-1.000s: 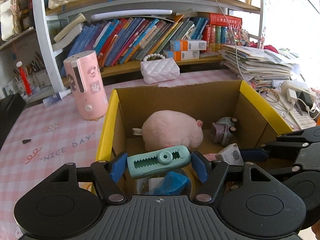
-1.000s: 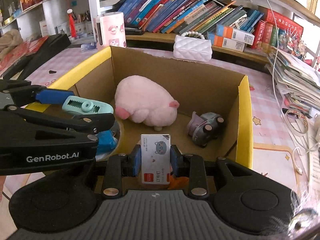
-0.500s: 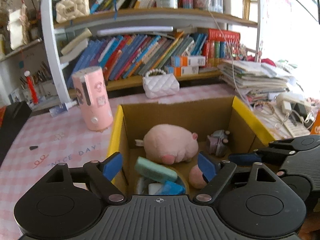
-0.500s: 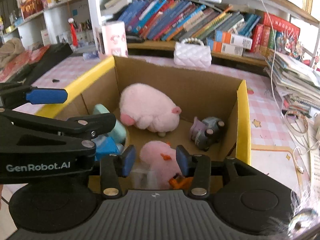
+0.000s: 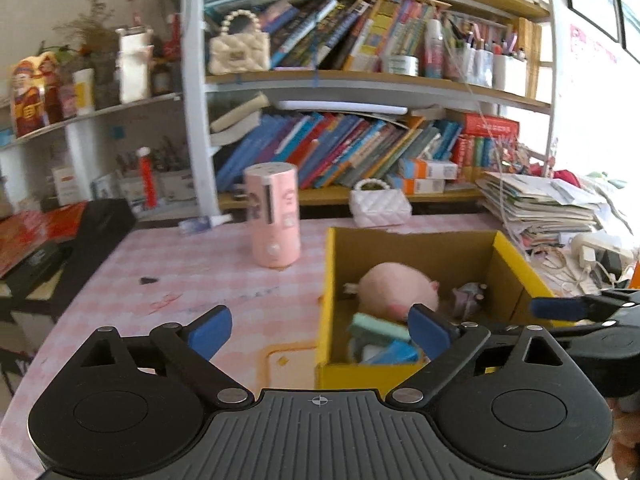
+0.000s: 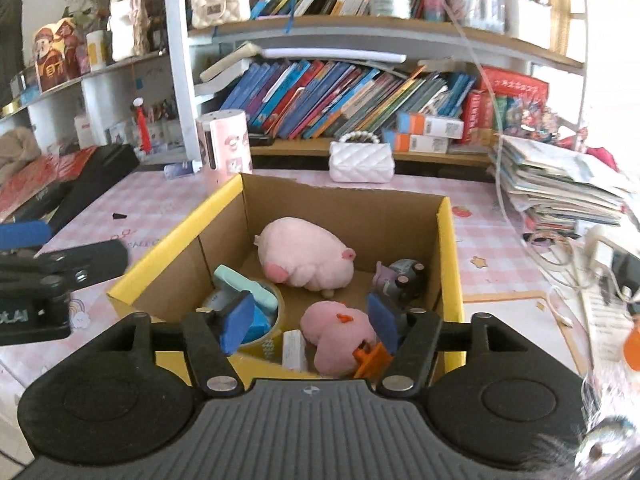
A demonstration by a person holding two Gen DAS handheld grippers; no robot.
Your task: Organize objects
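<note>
A cardboard box with a yellow rim [image 5: 326,280] [image 6: 176,248] stands on the pink checked table. Inside lie a pink plush pig [image 5: 396,286] [image 6: 304,260], a teal clip [image 5: 378,326] [image 6: 244,286], a small white card box [image 6: 294,350], a pink plush duck [image 6: 340,328] and a toy car [image 6: 402,280]. My left gripper [image 5: 320,328] hangs above the box's near left corner, its jaws opening with nothing between them. My right gripper [image 6: 310,322] is raised over the box's near edge, jaws opening and holding nothing; the duck lies below them.
A pink cylinder [image 5: 274,220] and a white quilted purse [image 5: 380,206] stand behind the box, before a bookshelf. A paper stack [image 5: 540,208] and cables lie to the right. A black case [image 5: 100,232] sits at the table's left edge.
The left gripper let the teal clip drop into the box, the right let go of the white card box. Both opened wider and drew back and up; the left shifted leftward.
</note>
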